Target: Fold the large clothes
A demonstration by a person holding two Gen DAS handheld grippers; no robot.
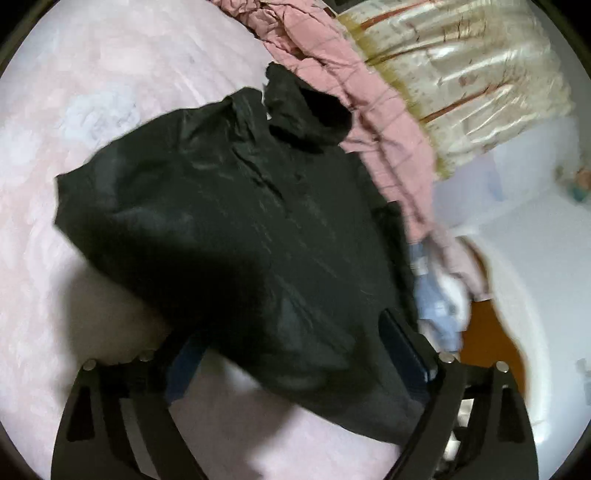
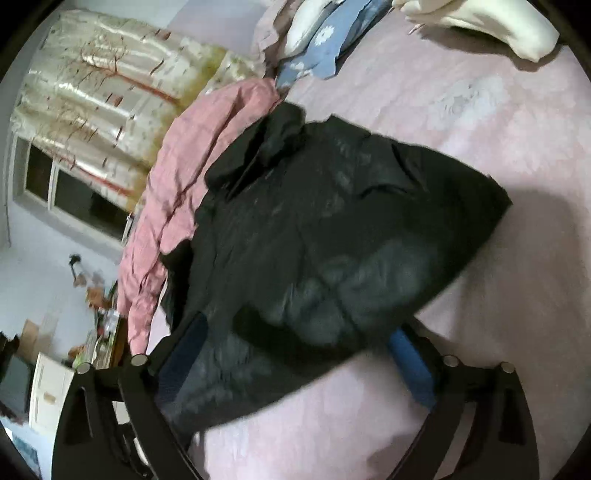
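**Black garment on pink bed, both grippers spread wide**

Standing with jaws spread wide, the left gripper (image 1: 295, 354) has the near hem of the black garment (image 1: 229, 229) lying between its fingers; the pads do not press the cloth. The left finger (image 1: 184, 365) is partly covered by the fabric, while the right finger (image 1: 404, 343) shows clear at the cloth's 4 o'clock edge. The right gripper (image 2: 299, 354) is likewise wide apart, the garment (image 2: 332, 229) draped between and over its fingers with no pinch visible.

The garment lies crumpled on the pink bedsheet (image 1: 92, 110), its collar or hood end at 12 o'clock in the left wrist view.

Surroundings: a pink checked quilt (image 1: 351, 103) is bunched against the garment's far edge, from 12 to 3 o'clock in the left view and at 9 to 10 o'clock in the right. A blue-and-white cloth (image 1: 436, 306) sits at 3 to 4 o'clock beside the left gripper. A patterned curtain (image 1: 461, 74) hangs beyond the quilt.

View differences: only the right wrist view shows the window (image 2: 74, 195) below the curtain, a cream cloth (image 2: 498, 26) at 1 o'clock on the sheet, and cluttered furniture (image 2: 99, 325) at 8 o'clock. Only the left view shows a brown floor patch (image 1: 487, 332) at 4 o'clock.

Pose: both grippers point forward and downward over the bed. Both frames are motion-blurred.
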